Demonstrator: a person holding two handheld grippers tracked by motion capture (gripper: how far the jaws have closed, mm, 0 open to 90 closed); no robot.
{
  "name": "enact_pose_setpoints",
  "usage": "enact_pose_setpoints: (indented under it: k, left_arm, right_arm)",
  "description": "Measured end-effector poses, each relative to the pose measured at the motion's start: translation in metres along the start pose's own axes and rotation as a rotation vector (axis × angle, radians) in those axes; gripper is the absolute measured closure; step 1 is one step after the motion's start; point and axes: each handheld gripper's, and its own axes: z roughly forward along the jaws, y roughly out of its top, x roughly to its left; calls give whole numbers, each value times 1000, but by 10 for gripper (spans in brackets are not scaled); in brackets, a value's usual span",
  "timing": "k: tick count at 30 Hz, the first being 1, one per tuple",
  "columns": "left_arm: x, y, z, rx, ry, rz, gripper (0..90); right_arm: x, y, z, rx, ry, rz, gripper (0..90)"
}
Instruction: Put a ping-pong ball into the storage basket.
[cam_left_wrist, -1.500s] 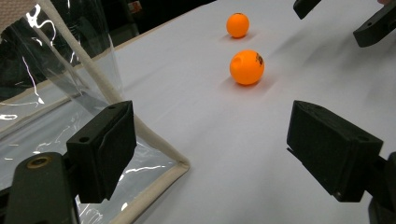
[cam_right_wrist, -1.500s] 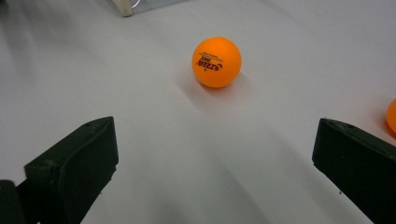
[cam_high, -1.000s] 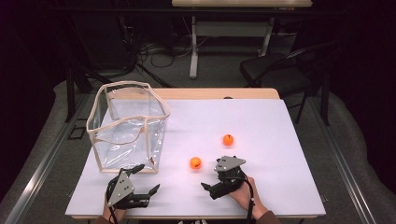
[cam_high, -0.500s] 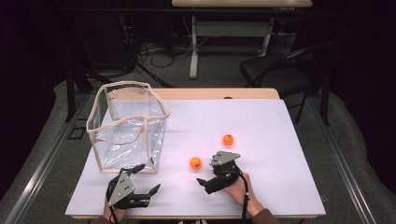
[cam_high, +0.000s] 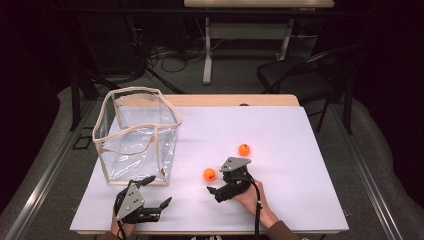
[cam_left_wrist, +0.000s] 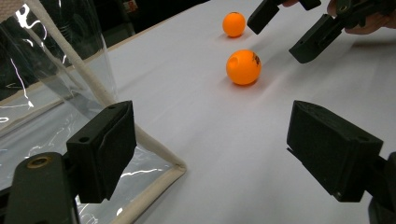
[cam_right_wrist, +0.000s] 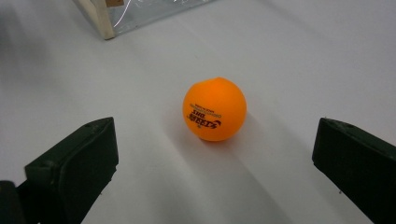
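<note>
up close, the right gripper (jaws apart) faces the near ball, showing its print.

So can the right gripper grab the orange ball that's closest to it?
Probably yes. The right gripper is open and aimed at the near orange ball, which sits on bare table ahead of its jaws with nothing between.

This is looking like a lab or test room set up for recording. A white surface is sitting on grey carpet under dark surroundings; beyond the tongs, loose cables are trailing across the floor beside a second table's legs, and a black chair is standing off to the right.
</note>
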Motion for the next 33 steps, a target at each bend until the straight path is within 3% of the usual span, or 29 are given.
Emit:
enact_pose_setpoints:
  k: [16, 22, 30, 33]
  left_arm:
    - [0, 0, 0, 0, -2, -2, 159]
    - [0, 0, 0, -1, -2, -2, 159]
    - [0, 0, 0, -1, -3, -3, 159]
    - [0, 0, 0, -3, -2, -3, 159]
  right_arm:
    - [-1, 9, 17, 25, -4, 4, 13]
    - [-1, 11, 22, 24, 4, -4, 157]
    - [-1, 11, 28, 74, 6, -12, 384]
    - [0, 11, 28, 84, 4, -13, 414]
